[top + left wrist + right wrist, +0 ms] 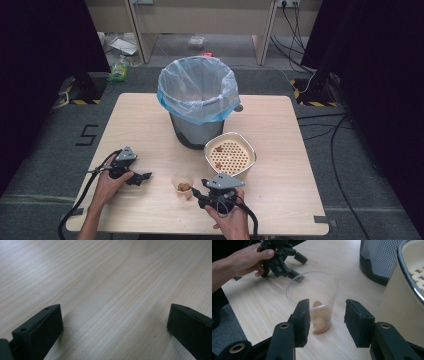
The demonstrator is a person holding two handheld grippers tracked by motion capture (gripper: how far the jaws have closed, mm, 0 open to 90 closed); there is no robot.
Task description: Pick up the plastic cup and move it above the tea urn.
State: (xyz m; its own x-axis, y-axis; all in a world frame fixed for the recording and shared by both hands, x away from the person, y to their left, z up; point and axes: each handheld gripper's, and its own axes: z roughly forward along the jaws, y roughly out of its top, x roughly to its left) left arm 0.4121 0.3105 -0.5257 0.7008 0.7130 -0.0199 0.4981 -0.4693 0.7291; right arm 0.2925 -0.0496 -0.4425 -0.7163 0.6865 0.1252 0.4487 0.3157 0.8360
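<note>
The cup point(313, 302) stands upright near the desk's point(280, 200) front edge, brown pieces inside, just left of the bowl point(230, 155). The right gripper point(327, 320) has its jaws wide, flanking the cup without contact. The left gripper point(134, 176) rests wide, empty, at front left. Judgement: close gently at mid-height; thin plastic may buckle or tip.

Lower left of the high view, the left gripper point(142, 176) rests with jaws spread wide; lower centre, the right gripper point(196, 194) is likewise parted.
</note>
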